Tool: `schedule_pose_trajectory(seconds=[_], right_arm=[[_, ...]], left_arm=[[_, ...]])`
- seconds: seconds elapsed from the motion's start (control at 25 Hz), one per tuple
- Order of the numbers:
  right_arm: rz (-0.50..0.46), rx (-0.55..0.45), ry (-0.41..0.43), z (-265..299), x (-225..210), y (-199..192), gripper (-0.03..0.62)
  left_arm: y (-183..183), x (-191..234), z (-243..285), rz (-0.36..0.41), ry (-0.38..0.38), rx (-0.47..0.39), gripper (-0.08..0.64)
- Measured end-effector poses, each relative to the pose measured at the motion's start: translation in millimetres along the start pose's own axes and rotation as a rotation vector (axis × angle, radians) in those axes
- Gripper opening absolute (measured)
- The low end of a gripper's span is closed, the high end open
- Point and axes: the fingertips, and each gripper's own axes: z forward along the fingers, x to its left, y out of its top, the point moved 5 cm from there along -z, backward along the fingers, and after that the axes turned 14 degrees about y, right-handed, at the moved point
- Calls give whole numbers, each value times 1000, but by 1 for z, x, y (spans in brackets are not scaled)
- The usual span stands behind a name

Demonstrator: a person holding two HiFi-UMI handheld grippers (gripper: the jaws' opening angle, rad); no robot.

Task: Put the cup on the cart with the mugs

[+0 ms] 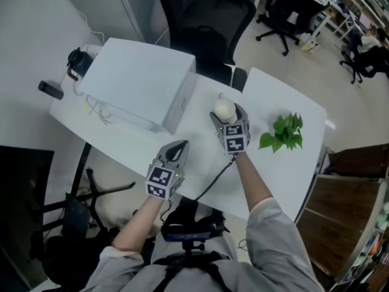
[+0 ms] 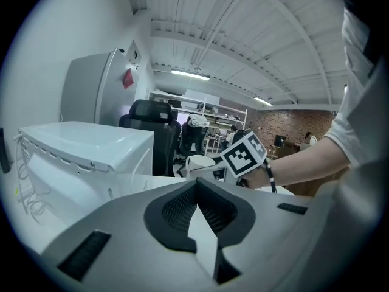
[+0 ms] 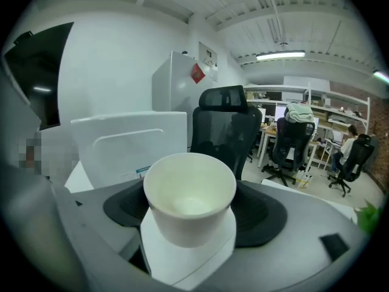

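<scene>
An empty white cup [image 1: 224, 108] stands upright between the jaws of my right gripper [image 1: 228, 115], over the middle of the white table [image 1: 285, 175]. In the right gripper view the cup [image 3: 189, 196] fills the space between the jaws, which are shut on its sides. My left gripper [image 1: 179, 146] sits lower left near the table's front edge, its jaws together and holding nothing. From the left gripper view, the cup [image 2: 197, 163] and the right gripper's marker cube [image 2: 246, 154] show ahead. No cart or mugs are in view.
A large white box [image 1: 137, 81] takes up the table's left part. A small green plant [image 1: 282, 132] lies on the table to the right. A black office chair [image 1: 206, 17] stands behind the table. More chairs and desks stand further back right.
</scene>
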Motion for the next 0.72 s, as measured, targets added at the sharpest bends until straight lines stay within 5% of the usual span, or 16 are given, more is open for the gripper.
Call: schedule_pose_trajectory(seconds=[0.72], right_arm=[[-37, -12, 150, -204, 100, -5, 422]], left_arm=[[-5, -62, -98, 53, 100, -62, 3]])
